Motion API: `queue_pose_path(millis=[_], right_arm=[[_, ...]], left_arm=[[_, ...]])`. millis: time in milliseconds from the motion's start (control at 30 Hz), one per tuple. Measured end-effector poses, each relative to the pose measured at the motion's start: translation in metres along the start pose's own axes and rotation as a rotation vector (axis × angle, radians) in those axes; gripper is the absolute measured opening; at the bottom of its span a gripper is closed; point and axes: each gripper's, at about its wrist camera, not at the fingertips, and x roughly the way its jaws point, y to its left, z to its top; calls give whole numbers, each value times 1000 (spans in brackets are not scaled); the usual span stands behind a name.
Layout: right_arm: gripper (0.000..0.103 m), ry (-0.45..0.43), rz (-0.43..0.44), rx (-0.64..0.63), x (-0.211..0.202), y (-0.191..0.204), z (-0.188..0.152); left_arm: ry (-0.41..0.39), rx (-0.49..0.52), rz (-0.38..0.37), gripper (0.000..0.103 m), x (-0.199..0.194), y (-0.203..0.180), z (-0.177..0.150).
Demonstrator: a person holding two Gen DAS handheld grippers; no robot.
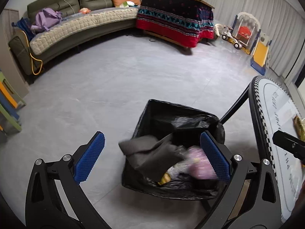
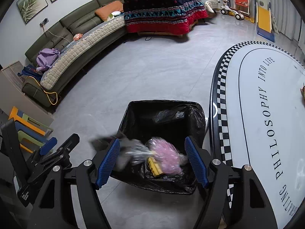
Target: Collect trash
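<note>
A bin lined with a black bag (image 1: 171, 118) (image 2: 162, 110) stands on the grey floor beside a round table. Inside it lie a pink plastic bag (image 1: 198, 164) (image 2: 167, 156) and a yellow piece (image 1: 164, 179) (image 2: 155, 168). A blurred grey sheet (image 1: 148, 152) (image 2: 127, 148) hangs over the bin's left rim. My left gripper (image 1: 152, 135) is open above the bin, its blue pads touching nothing. My right gripper (image 2: 152, 140) is also open over the bin, with the pink bag seen loose between its fingers. A crumpled wrapper (image 1: 299, 126) lies on the table.
The round white table with a checkered rim (image 2: 247, 114) (image 1: 276, 99) stands right of the bin. Coloured stools (image 2: 28, 126) stand at the left. A green sofa (image 1: 76, 24), a quilt-covered low table (image 1: 175, 19) and toys (image 1: 246, 32) line the far side.
</note>
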Motion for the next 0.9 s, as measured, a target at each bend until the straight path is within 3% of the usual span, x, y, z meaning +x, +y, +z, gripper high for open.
queue_pose_path(millis=[467, 633, 900], right_arm=[[72, -7, 29, 43, -12, -17, -7], [72, -29, 27, 54, -25, -31, -7], [72, -76, 14, 84, -53, -66, -4]], left_arm=[[14, 65, -21, 97, -4, -19, 1], [-2, 109, -23, 97, -11, -41, 4], [-18, 161, -91, 97, -18, -84, 10]])
